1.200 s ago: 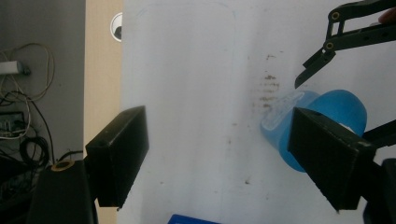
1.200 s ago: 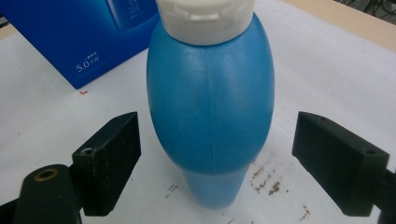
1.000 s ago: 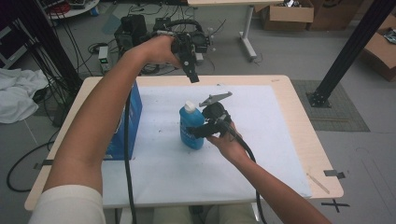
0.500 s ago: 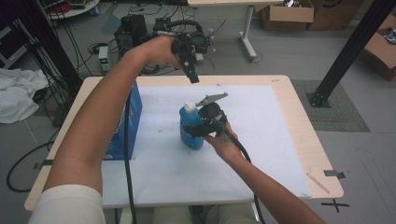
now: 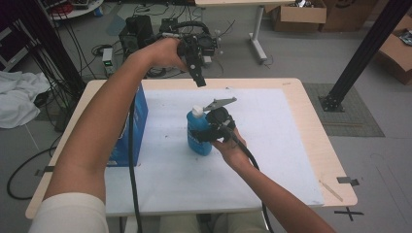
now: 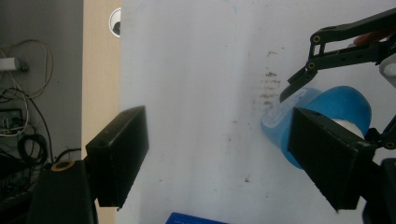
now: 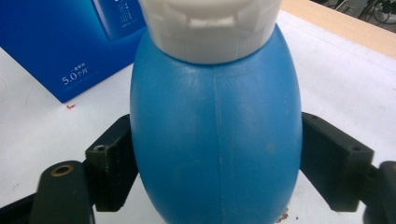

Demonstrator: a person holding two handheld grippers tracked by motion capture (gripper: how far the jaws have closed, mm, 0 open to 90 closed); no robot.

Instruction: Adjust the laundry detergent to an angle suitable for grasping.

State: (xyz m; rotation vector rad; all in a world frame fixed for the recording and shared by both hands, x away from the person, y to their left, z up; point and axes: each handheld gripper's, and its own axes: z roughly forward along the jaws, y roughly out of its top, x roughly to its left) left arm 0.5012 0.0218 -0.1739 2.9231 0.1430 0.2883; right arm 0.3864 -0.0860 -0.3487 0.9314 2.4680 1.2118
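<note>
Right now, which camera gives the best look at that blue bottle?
The right gripper view: the blue bottle is close up between the right tool jaws. The high view shows it small on the table; the left gripper view catches part, tilted.

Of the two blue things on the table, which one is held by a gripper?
The blue bottle with the white cap, clamped by the right gripper. The blue box stands untouched at the table's left.
</note>
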